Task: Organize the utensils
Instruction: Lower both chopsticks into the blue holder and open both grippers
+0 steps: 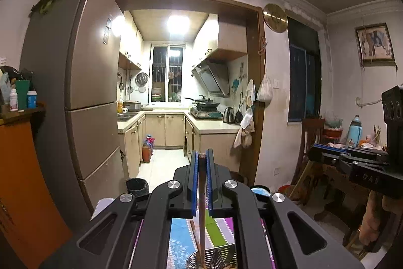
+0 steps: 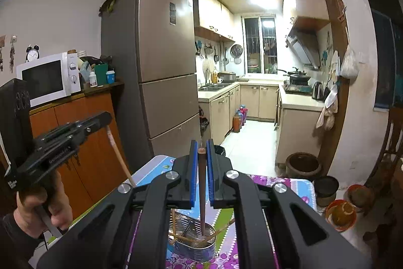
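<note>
Right wrist view: right gripper (image 2: 201, 150) clamps a slim, dark-brown tapered chopstick (image 2: 202, 190), upright.

dim foreground, bright kitchen ceiling light (image 1: 177, 24) blown out, fridge (image 1: 93, 72) glare, fisheye bending, dark corners.

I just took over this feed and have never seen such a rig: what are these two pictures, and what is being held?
No robot: a person carries a hand-held gripper in each hand, each with a forward-looking camera. One picture looks along the left hand-held gripper, the other along the right hand-held gripper. Each is shut on one chopstick: the left chopstick and the right chopstick. Below, on a patterned tablecloth, stands a metal utensil holder with more chopsticks inside. A kitchen lies beyond.
</note>
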Motion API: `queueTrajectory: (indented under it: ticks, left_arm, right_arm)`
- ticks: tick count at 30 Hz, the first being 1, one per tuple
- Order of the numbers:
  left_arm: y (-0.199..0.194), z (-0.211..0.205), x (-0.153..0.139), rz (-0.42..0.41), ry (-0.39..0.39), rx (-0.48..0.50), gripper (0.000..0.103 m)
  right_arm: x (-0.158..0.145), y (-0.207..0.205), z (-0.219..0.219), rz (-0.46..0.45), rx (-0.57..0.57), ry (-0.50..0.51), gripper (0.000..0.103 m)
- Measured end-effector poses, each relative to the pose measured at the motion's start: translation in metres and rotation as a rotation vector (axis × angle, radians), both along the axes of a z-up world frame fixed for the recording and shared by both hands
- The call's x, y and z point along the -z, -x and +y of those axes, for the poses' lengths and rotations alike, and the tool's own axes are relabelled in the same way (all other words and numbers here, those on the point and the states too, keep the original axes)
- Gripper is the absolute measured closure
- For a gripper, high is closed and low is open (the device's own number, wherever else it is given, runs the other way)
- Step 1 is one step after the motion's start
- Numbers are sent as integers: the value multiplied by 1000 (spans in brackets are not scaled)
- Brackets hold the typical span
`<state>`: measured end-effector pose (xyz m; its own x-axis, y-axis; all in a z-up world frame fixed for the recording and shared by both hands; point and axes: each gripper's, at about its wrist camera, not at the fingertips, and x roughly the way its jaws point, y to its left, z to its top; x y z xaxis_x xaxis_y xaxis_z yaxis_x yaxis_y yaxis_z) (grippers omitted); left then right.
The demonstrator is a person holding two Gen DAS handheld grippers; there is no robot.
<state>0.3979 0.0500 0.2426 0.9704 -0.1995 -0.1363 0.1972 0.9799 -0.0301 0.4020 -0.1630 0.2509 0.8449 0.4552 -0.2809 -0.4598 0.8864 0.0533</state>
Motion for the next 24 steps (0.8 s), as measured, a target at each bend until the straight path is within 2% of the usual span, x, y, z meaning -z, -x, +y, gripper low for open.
queueTrajectory:
  ticks: [10, 24]
  left_arm:
    - [-32, -9, 40, 28, -3, 25, 96]
    - [-66, -7, 80, 99, -2, 28, 96]
  right_arm:
    - [34, -30, 12, 59, -8, 5, 98]
    - [68, -55, 17, 126, -9, 25, 98]
